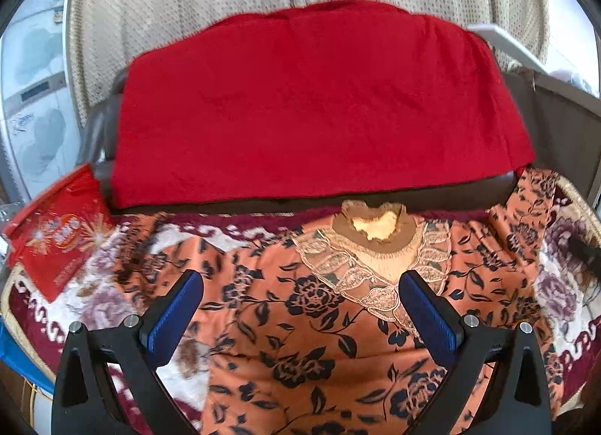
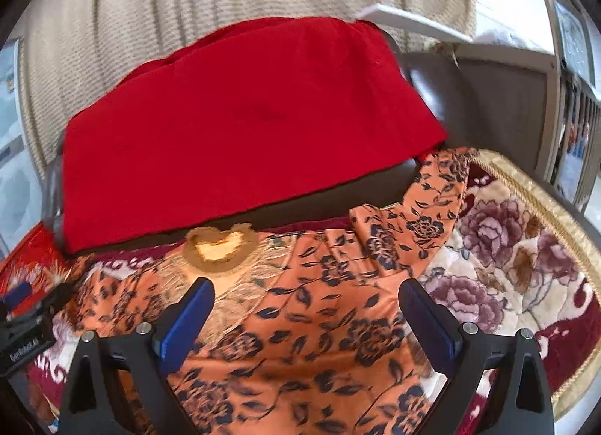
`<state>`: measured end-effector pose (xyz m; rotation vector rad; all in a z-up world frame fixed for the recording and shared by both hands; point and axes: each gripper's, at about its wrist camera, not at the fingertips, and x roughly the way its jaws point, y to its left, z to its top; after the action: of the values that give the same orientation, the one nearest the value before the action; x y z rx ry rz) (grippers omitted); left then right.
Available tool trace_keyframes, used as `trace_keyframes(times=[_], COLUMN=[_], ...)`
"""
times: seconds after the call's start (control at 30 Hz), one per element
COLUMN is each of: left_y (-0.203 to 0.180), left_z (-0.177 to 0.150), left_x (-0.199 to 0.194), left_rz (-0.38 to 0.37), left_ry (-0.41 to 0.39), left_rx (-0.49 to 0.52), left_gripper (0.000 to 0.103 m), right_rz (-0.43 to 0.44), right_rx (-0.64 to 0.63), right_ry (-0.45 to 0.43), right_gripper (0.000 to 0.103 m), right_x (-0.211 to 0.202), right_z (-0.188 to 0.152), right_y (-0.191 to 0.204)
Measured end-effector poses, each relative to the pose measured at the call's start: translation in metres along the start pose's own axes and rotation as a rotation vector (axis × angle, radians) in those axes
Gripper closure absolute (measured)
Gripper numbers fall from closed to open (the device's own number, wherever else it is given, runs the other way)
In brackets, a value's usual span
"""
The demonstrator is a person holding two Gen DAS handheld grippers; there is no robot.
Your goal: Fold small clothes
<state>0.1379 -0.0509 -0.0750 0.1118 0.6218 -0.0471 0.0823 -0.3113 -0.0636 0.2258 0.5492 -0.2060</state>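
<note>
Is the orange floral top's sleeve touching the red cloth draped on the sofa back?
Touching, apparently. In the right wrist view the sleeve of the orange floral top runs up to the red cloth's lower corner with no gap visible.

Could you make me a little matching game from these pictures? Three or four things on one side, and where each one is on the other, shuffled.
Things:
1. orange floral top
2. red cloth
3. red packet
4. flowered blanket

Places:
A. draped over the dark sofa back
B. lying under the top, on the seat
C. spread flat, collar toward the sofa back
D. at the left end, beside the top

Pairs: 1-C, 2-A, 3-D, 4-B
</note>
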Motion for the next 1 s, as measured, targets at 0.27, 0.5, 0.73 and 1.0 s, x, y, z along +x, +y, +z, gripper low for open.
trace_keyframes(times=[0.27,0.5,0.73,1.0], left_y=[-0.033,-0.047,-0.033,-0.034], left_z=[-0.037,-0.058,-0.062,-0.063], left_x=[0.113,0.136,0.151,0.154], left_rz=[-0.042,-0.130,-0.221,-0.255], left_ry=[0.230,0.250,0.324,0.369], left_rx=[0.062,0.113,0.038,0.063], left_gripper=[0.000,0.000,0.000,0.000], right_rz=[0.003,0.084,0.054,0.100], right_rx=[0.240,0.564,0.610,0.635], right_ry=[0.066,0.057,-0.029,-0.012], right_gripper=[0.003,0.005,0.026,0.081], right_x=[0.093,0.180,0.220,0.271], right_z=[0.039,0.067,0.107,0.145], right_y=[-0.164,-0.287,-0.311,-0.335])
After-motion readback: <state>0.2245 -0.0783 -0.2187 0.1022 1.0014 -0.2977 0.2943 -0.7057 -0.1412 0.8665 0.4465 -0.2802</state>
